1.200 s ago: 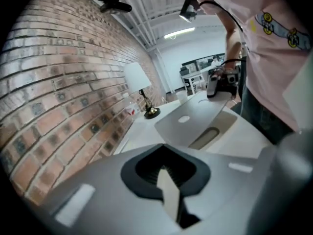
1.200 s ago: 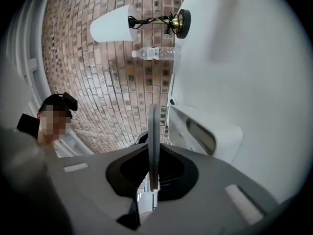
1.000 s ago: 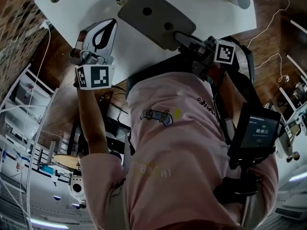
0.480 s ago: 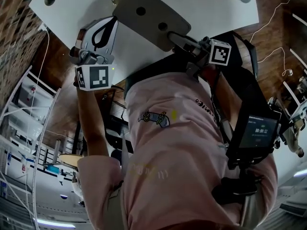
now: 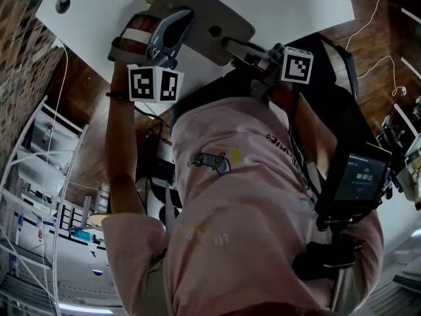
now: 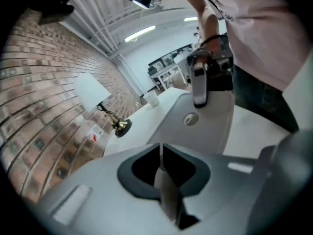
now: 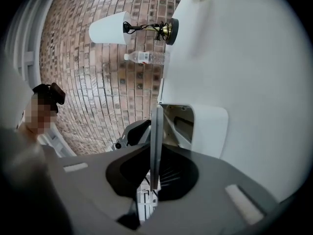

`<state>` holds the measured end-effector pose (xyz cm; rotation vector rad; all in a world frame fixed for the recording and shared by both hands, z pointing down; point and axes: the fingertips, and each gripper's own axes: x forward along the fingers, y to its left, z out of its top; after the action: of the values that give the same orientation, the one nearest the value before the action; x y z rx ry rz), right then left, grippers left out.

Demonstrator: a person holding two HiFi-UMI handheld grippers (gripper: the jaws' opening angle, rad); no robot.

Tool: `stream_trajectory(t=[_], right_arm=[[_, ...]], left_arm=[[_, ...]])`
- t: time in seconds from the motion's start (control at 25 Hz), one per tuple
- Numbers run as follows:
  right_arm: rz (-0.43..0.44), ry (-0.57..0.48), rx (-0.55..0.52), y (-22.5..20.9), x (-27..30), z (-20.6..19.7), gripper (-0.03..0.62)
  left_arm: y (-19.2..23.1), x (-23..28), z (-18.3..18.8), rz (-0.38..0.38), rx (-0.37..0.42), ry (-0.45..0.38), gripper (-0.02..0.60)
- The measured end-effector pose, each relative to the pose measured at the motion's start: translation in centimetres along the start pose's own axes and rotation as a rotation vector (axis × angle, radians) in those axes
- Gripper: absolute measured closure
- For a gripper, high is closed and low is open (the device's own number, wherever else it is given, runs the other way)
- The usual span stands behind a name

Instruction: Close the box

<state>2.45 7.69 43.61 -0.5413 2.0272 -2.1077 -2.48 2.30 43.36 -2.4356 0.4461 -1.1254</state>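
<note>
The box's flat grey lid (image 5: 217, 10) lies tilted over the white table (image 5: 283, 5). My right gripper (image 5: 228, 44) is shut on its near edge. In the right gripper view the lid (image 7: 156, 131) shows edge-on between the shut jaws of that gripper (image 7: 154, 177), above the white box body (image 7: 210, 129). My left gripper (image 5: 185, 15) lies over the lid's left part, jaws together with nothing seen between them. The left gripper view looks along the lid (image 6: 208, 126) from the left gripper's shut jaws (image 6: 160, 154) toward the right gripper (image 6: 199, 84).
A desk lamp (image 7: 115, 28) with a brass base (image 6: 120, 126) and a water bottle (image 7: 144, 57) stand by the brick wall. A white cup (image 6: 152, 100) sits at the table's far end. My body is close against the table's near edge.
My left gripper swung up and to the right, from beside the lid to over its left part. The right gripper and the lid shifted slightly up and left.
</note>
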Motion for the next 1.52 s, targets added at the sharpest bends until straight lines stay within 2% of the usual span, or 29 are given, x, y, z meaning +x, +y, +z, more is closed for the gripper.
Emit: stream_trajectory(t=[0.08, 0.16, 0.36, 0.44, 0.52, 0.6, 0.72, 0.76, 0.8, 0.96, 1.08, 1.24, 1.52], right_arm=[[-0.004, 0.003, -0.006, -0.1, 0.0, 0.0, 0.577], [-0.008, 0.004, -0.008, -0.3, 0.0, 0.1, 0.577], [-0.036, 0.010, -0.028, -0.3, -0.2, 0.1, 0.574], [-0.052, 0.048, -0.057, -0.2, -0.3, -0.1, 0.555], [-0.054, 0.078, -0.072, 0.2, -0.2, -0.2, 0.492], [-0.055, 0.093, -0.080, 0.4, 0.0, -0.2, 0.487], [-0.097, 0.098, -0.093, -0.1, 0.1, -0.1, 0.509], [-0.101, 0.095, -0.089, -0.2, 0.2, -0.1, 0.555], [-0.095, 0.091, -0.081, -0.2, 0.3, -0.2, 0.560], [-0.097, 0.091, -0.069, 0.0, 0.9, -0.2, 0.566], [-0.113, 0.111, -0.044, -0.1, 1.3, 0.0, 0.562], [-0.147, 0.152, -0.020, -0.2, 1.8, 0.0, 0.553], [-0.221, 0.224, 0.030, -0.8, 2.4, -0.2, 0.537]], left_arm=[[-0.3, 1.0, -0.2, -0.032, 0.054, 0.029, 0.580], [-0.2, 1.4, -0.6, -0.064, 0.064, 0.043, 0.580], [-0.3, 1.4, -0.6, -0.124, 0.051, 0.018, 0.580], [-0.5, 1.5, -0.6, -0.148, 0.011, -0.008, 0.580], [-0.5, 1.4, -0.7, -0.172, -0.017, -0.030, 0.581], [-0.4, 1.4, -0.8, -0.191, -0.013, -0.041, 0.581], [-0.4, 1.3, -0.8, -0.204, 0.058, -0.029, 0.581], [-0.4, 1.3, -0.8, -0.201, 0.079, -0.021, 0.581], [-0.3, 1.3, -0.9, -0.193, 0.086, -0.018, 0.581], [0.3, 1.1, -1.1, -0.164, 0.022, -0.042, 0.581], [1.2, 0.8, -2.0, -0.146, -0.042, -0.022, 0.581], [1.9, 0.9, -3.0, -0.148, -0.209, -0.036, 0.581], [1.7, 1.2, -3.9, -0.201, -0.210, -0.064, 0.581]])
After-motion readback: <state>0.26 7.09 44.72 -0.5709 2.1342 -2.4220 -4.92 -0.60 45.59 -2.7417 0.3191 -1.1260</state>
